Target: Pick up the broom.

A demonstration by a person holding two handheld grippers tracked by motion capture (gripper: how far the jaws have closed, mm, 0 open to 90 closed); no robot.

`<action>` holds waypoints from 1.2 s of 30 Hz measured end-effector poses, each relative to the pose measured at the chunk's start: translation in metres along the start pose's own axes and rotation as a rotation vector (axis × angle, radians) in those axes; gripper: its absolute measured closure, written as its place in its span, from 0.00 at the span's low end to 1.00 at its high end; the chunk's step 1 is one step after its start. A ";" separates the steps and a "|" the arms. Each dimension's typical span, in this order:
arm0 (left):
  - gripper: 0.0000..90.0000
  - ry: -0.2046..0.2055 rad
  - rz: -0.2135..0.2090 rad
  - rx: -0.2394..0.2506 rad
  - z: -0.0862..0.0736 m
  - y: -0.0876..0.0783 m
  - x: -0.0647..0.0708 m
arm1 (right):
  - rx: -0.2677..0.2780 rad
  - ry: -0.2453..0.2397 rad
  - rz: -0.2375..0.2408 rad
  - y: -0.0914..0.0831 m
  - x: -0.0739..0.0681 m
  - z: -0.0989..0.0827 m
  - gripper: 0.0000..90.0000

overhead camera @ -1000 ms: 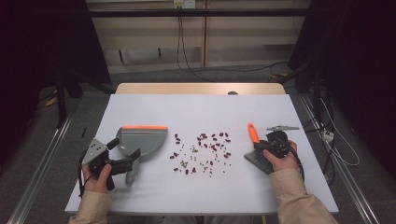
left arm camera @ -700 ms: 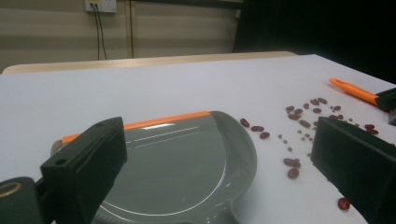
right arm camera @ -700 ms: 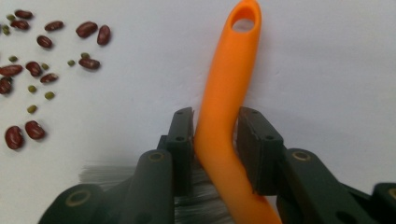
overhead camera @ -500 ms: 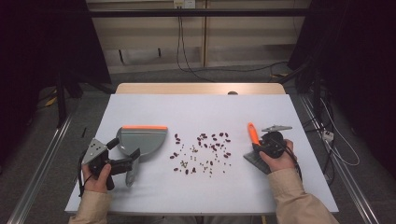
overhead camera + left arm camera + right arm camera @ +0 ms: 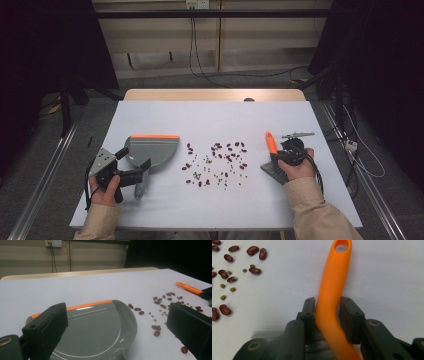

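Beans lay scattered mid-table between our two tools, left of the brush pinched in our right gripper, dustpan waiting beyond them by our wide-open left gripper.

My left hand grips the left gripper low at the table's near left, forearm coming in from the bottom edge, jaws standing wide apart and pointing right across the table. My right hand wraps the right gripper at the near right, sleeve angled in from below, jaws drawn close together, pointing away from me.
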State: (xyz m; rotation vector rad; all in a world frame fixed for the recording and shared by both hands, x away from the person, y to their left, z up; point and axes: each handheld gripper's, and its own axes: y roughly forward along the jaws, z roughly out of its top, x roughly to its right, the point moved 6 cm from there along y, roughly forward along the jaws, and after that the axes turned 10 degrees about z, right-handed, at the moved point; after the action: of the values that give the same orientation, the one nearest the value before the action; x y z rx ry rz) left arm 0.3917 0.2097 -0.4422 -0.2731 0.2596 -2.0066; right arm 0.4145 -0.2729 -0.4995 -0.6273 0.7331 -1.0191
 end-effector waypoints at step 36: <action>0.04 0.005 0.013 0.028 0.010 -0.005 0.001 | 0.281 0.045 0.133 -0.041 -0.004 0.022 0.78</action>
State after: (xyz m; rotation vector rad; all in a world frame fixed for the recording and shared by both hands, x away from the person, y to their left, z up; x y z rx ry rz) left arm 0.3898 0.2100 -0.4311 -0.2480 0.2358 -1.9968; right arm 0.4088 -0.2824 -0.4546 -0.3096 0.6469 -0.9928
